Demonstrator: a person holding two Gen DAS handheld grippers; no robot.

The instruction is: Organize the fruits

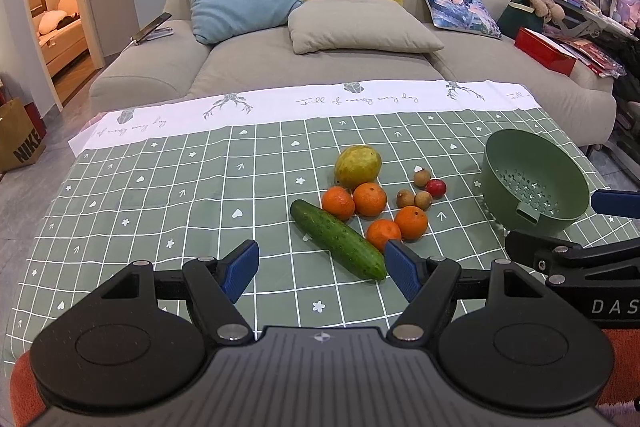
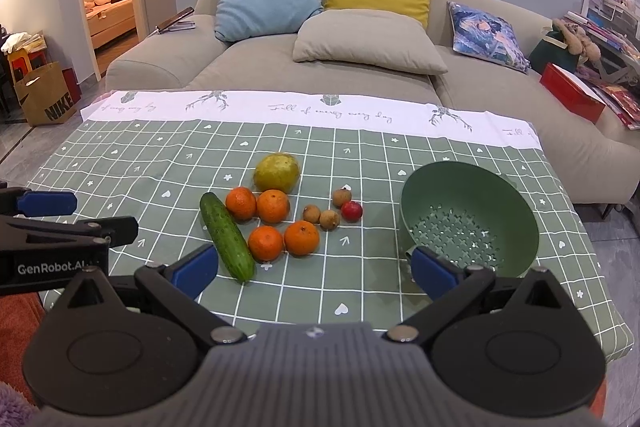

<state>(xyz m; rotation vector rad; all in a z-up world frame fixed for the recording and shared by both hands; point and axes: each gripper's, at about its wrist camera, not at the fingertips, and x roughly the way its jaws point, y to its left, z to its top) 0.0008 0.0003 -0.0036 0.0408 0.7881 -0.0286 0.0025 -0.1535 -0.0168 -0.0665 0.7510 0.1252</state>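
Both claws hung wide apart and empty low in the frame: the left claw (image 1: 322, 269) over the near end of the cucumber (image 1: 338, 239), the right claw (image 2: 316, 273) between that cucumber (image 2: 227, 237) and the green colander (image 2: 470, 217) at mid right. The fruit lay loose on the bench (image 2: 140, 163) at frame centre: four oranges (image 2: 273, 205), a yellow-green mango-like fruit (image 2: 277, 172) behind them, and three small brown fruits (image 2: 329, 219) beside a small red fruit (image 2: 351, 210). The colander sat empty, so sorting looked unstarted. The cucumber's long axis ran diagonally, its far end toward the upper left and its near end toward the lower right; it would likely feel stiff, light and a little bumpy, best pinched across its middle. The oranges seemed firm but prone to roll, so they should be gripped across their widest part, and the small fruits lightly.
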